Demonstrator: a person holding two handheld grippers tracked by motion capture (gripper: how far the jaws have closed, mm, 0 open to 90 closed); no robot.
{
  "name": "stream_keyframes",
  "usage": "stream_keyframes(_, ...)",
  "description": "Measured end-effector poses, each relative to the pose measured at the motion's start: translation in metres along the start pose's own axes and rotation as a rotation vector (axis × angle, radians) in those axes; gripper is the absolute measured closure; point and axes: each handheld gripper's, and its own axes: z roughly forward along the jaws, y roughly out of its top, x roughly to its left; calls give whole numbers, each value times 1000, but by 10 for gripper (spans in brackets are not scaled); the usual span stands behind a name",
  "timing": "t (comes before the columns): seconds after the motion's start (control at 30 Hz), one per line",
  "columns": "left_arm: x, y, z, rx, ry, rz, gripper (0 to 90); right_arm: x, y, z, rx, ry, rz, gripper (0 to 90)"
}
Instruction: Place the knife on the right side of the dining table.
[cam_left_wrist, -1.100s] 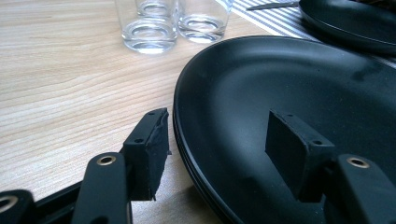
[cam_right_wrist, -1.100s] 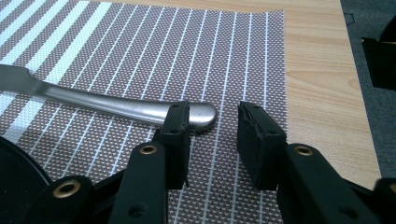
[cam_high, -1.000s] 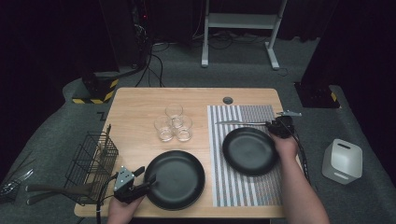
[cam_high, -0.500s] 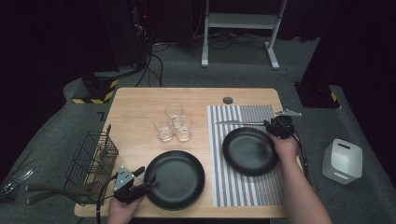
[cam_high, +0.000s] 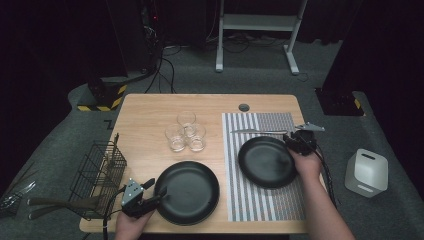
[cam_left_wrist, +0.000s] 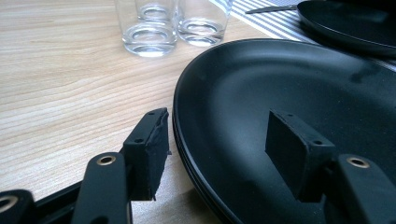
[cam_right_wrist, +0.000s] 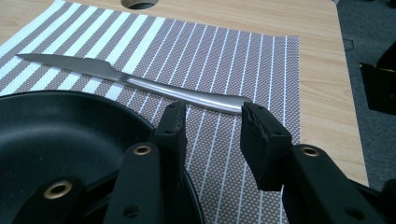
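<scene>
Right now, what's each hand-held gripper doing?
Left hand-held gripper: open, jaws astride the near black plate's rim.
Right hand-held gripper: open, nothing held, near the knife.

Two black plates (cam_high: 187, 192) (cam_high: 267, 161), three glasses (cam_high: 186, 132), one knife (cam_high: 257, 132), one striped mat (cam_high: 265, 205), one wire basket (cam_high: 97, 175), two grippers (cam_high: 152, 192) (cam_high: 295, 140)

grey carpet floor (cam_high: 210, 82), dark surroundings, perhaps curtains
</scene>
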Motion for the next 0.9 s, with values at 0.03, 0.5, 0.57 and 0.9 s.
stream_keyframes(0.03, 0, 0, 0, 0, 1, 0, 396, 0, -1, -1, 1, 2, 3, 611)
stream_keyframes(0.5, -1, 0, 0, -6, 10, 2, 396, 7, -16, -27, -48, -12, 6, 584)
stream_keyframes(0.57, -1, 0, 0, -6, 10, 3, 396, 9, -19, -30, -44, -7, -5, 584)
stream_keyframes(0.9, -1, 0, 0, -2, 11, 4, 396, 17, -33, -52, -47, -10, -20, 576)
